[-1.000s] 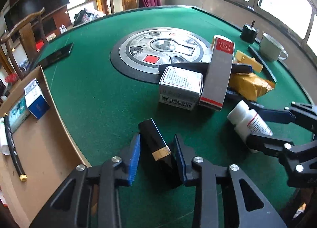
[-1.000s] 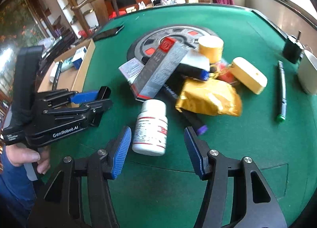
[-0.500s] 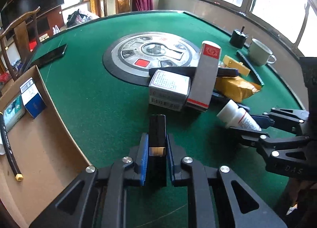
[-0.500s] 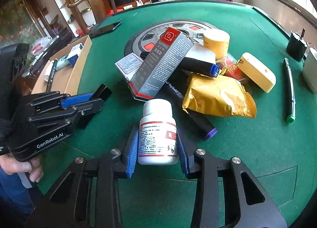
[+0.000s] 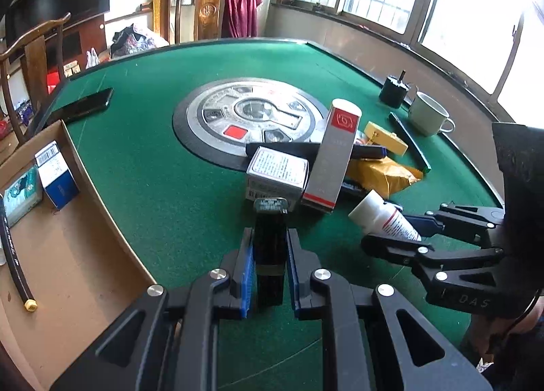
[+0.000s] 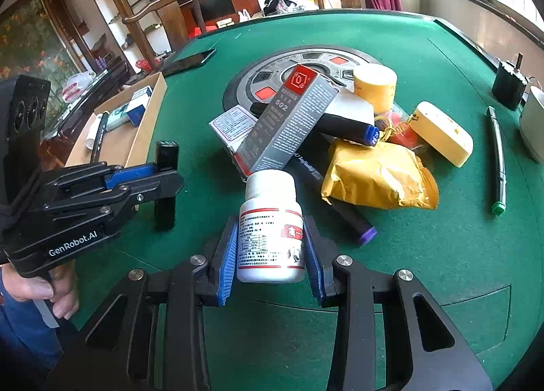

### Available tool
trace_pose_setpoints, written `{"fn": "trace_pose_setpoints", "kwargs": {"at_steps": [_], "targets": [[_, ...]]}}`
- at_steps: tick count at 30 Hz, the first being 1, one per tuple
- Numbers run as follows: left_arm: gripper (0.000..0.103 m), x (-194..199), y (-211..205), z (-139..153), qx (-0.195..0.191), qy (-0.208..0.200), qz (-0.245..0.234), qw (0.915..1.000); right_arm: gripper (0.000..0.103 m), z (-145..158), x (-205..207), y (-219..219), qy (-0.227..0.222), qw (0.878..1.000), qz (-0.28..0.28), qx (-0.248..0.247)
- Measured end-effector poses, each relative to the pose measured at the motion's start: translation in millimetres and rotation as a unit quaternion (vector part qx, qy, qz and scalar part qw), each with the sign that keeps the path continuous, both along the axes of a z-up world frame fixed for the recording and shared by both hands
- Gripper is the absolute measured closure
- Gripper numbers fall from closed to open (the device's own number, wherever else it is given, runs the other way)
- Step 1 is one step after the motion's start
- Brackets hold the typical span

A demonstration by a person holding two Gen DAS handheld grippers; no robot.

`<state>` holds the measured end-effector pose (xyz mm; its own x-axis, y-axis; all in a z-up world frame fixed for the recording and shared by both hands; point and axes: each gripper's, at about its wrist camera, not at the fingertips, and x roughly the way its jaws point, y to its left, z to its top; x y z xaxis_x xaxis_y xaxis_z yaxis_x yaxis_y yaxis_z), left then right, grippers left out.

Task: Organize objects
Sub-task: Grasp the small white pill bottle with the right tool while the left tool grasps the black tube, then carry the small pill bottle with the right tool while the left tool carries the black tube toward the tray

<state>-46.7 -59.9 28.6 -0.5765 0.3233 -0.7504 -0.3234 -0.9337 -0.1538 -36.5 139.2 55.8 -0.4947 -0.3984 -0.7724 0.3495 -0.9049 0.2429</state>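
Both grips have just closed: left gripper (image 5: pixel 269 261) now clamps the black tube (image 5: pixel 269 248), right gripper (image 6: pixel 270 251) the white bottle (image 6: pixel 270 227), so both stand ready for the cardboard box (image 5: pixel 102 193) beyond the left jaws.

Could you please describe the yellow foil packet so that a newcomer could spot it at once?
On the green felt table, find the heap beside the round grey centre panel. The yellow foil packet lies crumpled at the heap's near right edge, over a black purple-capped marker. Unlike the smooth yellow case nearby, it is wrinkled and shiny.
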Motion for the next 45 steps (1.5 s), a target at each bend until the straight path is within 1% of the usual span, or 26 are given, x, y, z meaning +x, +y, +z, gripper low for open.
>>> {"fn": "trace_pose_setpoints", "kwargs": {"at_steps": [6,14,27,35,38,42,45], "targets": [[0.086,1.0,-3.7,5.3,-0.002,0.015,0.01,0.9998,0.068,0.0,-0.9,-3.2,-0.001,1.0,0.0,0.001],[0.086,3.5,-8.3,11.4,0.006,0.024,0.012,0.9996,0.068,4.0,0.0,-6.3,0.003,1.0,0.003,0.001],[0.086,6.8,-24.8,27.9,0.045,0.043,0.022,0.9978,0.068,19.5,1.6,-21.0,0.019,1.0,0.011,0.005],[0.086,4.7,-62.8,49.0,0.089,0.061,0.06,0.9923,0.068,39.8,-2.9,-40.8,0.043,0.999,0.029,0.008],[0.087,2.4,-80.5,54.7,0.096,0.064,0.083,0.9898,0.068,50.1,-5.9,-53.4,0.055,0.998,0.039,0.005],[0.087,-4.7,-104.4,56.3,0.102,0.056,0.114,0.9867,0.068,63.4,-9.7,-77.1,0.074,0.996,0.056,-0.004],[0.087,-12.2,-121.3,52.6,0.11,0.042,0.135,0.9839,0.068,66.7,-13.3,-98.9,0.077,0.994,0.074,-0.008]]}}
